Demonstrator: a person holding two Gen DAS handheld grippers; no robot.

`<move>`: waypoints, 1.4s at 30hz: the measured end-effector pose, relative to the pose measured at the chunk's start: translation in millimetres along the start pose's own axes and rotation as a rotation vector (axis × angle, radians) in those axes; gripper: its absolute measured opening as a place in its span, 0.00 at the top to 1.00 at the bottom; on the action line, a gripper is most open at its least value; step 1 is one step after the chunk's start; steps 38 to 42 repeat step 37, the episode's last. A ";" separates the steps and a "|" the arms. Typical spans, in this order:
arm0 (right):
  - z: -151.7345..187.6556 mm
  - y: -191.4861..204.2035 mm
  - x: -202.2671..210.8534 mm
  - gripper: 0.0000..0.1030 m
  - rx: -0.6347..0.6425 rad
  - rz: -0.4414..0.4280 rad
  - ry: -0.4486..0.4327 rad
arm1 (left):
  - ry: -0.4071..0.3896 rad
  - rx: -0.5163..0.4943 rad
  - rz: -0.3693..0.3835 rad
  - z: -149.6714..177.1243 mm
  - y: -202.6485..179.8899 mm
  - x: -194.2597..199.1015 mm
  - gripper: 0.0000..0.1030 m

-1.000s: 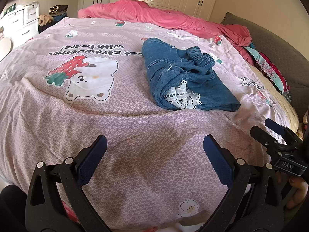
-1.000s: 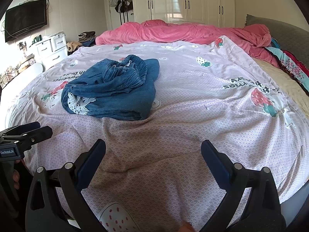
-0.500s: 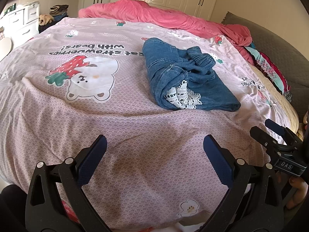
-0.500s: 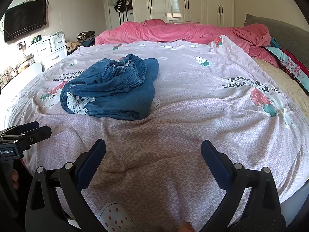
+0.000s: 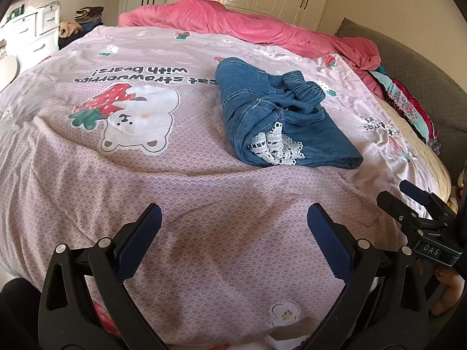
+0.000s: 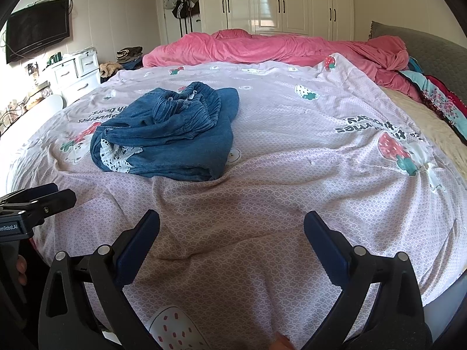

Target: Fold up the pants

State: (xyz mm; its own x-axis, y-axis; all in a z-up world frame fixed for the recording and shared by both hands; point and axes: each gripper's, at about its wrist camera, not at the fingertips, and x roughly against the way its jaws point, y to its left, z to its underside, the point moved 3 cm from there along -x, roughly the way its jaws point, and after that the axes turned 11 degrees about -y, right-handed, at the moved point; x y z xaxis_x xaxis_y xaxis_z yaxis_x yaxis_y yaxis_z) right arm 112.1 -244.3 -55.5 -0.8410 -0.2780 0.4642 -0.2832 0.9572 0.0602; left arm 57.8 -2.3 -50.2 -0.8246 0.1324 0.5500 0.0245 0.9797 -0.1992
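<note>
Blue denim pants (image 5: 280, 116) with white lace trim lie folded in a bundle on the pink printed bedsheet (image 5: 175, 175). They also show in the right wrist view (image 6: 169, 137), left of centre. My left gripper (image 5: 233, 215) is open and empty, held over the near edge of the bed, well short of the pants. My right gripper (image 6: 232, 221) is open and empty, also at the near edge. The right gripper's fingers (image 5: 414, 201) show at the right edge of the left wrist view. The left gripper's fingers (image 6: 43, 198) show at the left edge of the right wrist view.
A pink duvet (image 6: 277, 46) is bunched along the far side of the bed. A grey headboard (image 6: 432, 49) and patterned bedding (image 6: 437, 99) lie at the right. White drawers (image 6: 73, 73) and a wall television (image 6: 38, 38) stand at the left; wardrobes (image 6: 277, 3) at the back.
Almost nothing has moved. The right wrist view has shifted very slightly; both grippers stay open and the pants lie as before.
</note>
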 end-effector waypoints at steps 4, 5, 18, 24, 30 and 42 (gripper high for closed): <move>-0.1 -0.1 0.6 0.04 -0.001 0.001 0.000 | 0.001 0.000 0.000 -0.2 0.1 0.0 0.09; -0.3 -0.3 0.8 0.04 -0.002 -0.001 -0.001 | 0.001 0.000 0.000 -0.3 0.2 0.0 0.09; 0.2 -1.4 0.0 0.04 -0.008 0.001 0.003 | -0.004 -0.013 -0.010 -2.6 -2.1 1.1 0.09; -5.3 -15.4 -1.9 0.04 -0.053 0.001 0.015 | 0.003 -0.011 -0.072 -10.3 4.0 -0.2 0.09; -35.9 -80.5 -8.6 0.04 -0.158 0.101 0.013 | -0.038 0.017 -0.171 -50.8 51.8 1.4 0.09; -83.3 -237.5 -64.3 0.04 -0.199 0.333 0.126 | 0.050 0.001 -0.418 -112.5 164.5 -61.5 0.09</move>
